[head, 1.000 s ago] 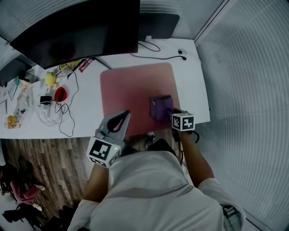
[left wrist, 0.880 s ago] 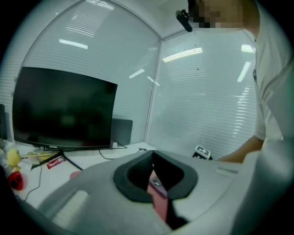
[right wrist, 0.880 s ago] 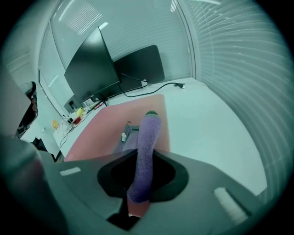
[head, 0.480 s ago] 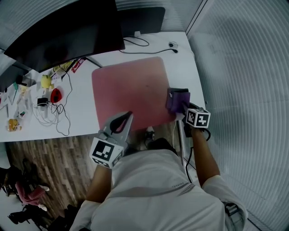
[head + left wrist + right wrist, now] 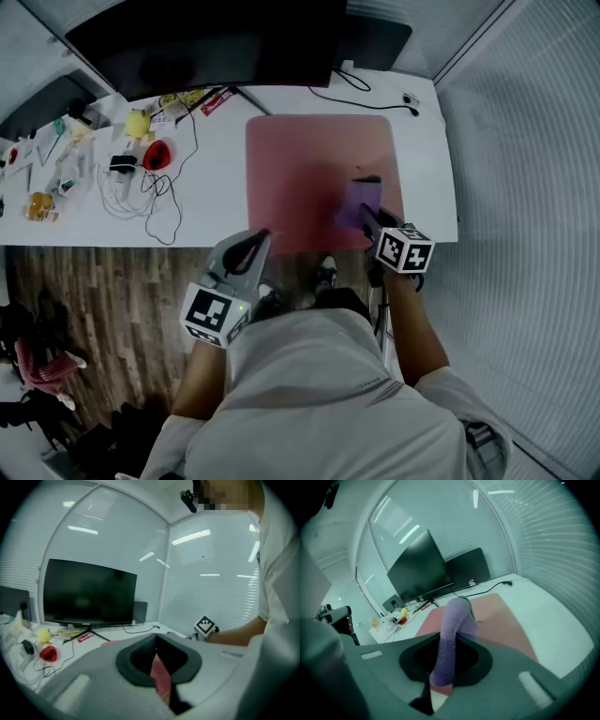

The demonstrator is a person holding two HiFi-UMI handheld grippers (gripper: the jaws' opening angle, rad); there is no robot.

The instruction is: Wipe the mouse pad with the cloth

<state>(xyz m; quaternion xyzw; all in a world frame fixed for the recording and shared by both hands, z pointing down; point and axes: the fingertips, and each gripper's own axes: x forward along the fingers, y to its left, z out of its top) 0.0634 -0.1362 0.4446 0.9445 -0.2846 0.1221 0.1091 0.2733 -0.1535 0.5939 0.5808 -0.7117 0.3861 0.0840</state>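
Grasps purple cloth (image 5: 359, 202) in right hand-held gripper (image 5: 369, 219), resting it on mouse pad (image 5: 300, 159) near right area, likely for wiping contact. Holds left hand-held gripper (image 5: 253, 246) clenched, empty, at tabletop (image 5: 211, 202) near edge, presumably clear of strokes.

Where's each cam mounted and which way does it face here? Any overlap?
Head view: on the head, looking steeply down at the desk; shows torso, forearms, left gripper, right gripper.
Left gripper view: on the left gripper, looking along its shut, empty jaws toward the monitor; right forearm shows.
Right gripper view: on the right gripper, looking along jaws shut on the cloth, across the mouse pad.
Shared: both gripper views see the monitor.
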